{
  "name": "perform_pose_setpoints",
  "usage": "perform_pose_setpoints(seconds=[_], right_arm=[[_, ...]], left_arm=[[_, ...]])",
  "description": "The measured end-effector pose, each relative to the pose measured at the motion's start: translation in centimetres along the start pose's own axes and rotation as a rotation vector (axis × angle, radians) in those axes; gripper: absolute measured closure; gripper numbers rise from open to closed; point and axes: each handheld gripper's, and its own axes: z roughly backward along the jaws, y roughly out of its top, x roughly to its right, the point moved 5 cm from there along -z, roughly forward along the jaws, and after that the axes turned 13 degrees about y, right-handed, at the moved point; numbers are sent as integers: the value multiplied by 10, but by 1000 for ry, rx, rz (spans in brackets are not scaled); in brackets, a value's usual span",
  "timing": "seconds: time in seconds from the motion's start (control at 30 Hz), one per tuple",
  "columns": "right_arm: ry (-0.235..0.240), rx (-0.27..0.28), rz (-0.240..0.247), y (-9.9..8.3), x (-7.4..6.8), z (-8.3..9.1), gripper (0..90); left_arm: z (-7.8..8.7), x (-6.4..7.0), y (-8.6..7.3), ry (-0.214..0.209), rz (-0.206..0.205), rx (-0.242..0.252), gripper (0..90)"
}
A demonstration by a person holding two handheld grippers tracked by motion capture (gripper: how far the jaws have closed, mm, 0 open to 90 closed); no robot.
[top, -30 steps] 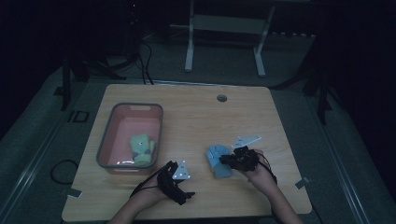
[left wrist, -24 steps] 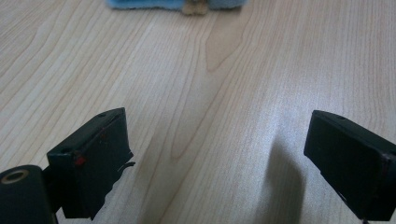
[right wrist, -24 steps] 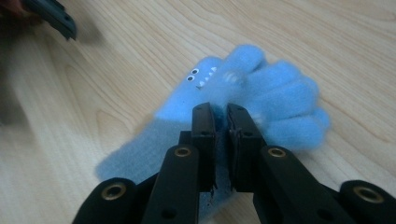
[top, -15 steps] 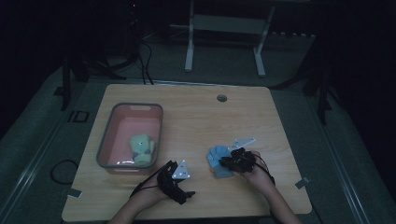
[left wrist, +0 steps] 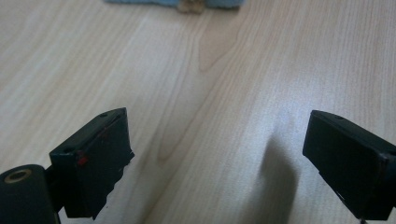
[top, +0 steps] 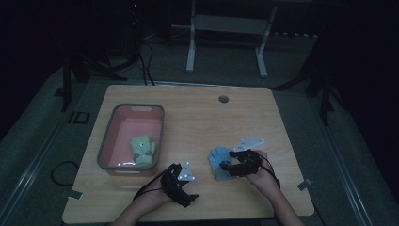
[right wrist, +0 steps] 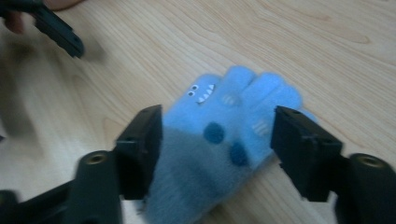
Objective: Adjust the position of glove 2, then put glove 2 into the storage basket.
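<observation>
If you close now without dropping lower, your right gripper (right wrist: 217, 144) could pinch only fuzz and let the blue glove (right wrist: 224, 140) slide on the table (top: 197, 122), or bunch it up. The glove lies flat between those spread jaws, cuff toward you. Your left gripper (left wrist: 219, 158) sits released nearby, with bare wood between its jaws.
</observation>
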Motion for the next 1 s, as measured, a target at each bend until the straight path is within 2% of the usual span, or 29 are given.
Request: perform_pose_setpoints(seconds=[0.13,0.23,0.3,0.4,0.5,0.7,0.83,1.0], right_arm=[[43,10,9,0,-2,2,191],[50,8,9,-2,-3,3,185],[30,17,-7,-3,0,5,201],[-12,45,9,-4,5,10,198],[-44,47,25,-4,9,13,166],[-12,33,-27,-5,10,22,141],[6,88,-59,-2,12,32,134],[3,118,-66,0,14,40,124]], left_arm=[[-1,1,1,-9,7,-17,81],[0,1,2,1,10,-14,87],[0,1,3,13,16,-19,94],[2,3,5,12,6,-5,96],[5,5,11,9,3,19,96],[8,8,23,17,-14,66,101],[8,12,30,4,-39,71,129],[7,16,42,-6,-75,86,129]])
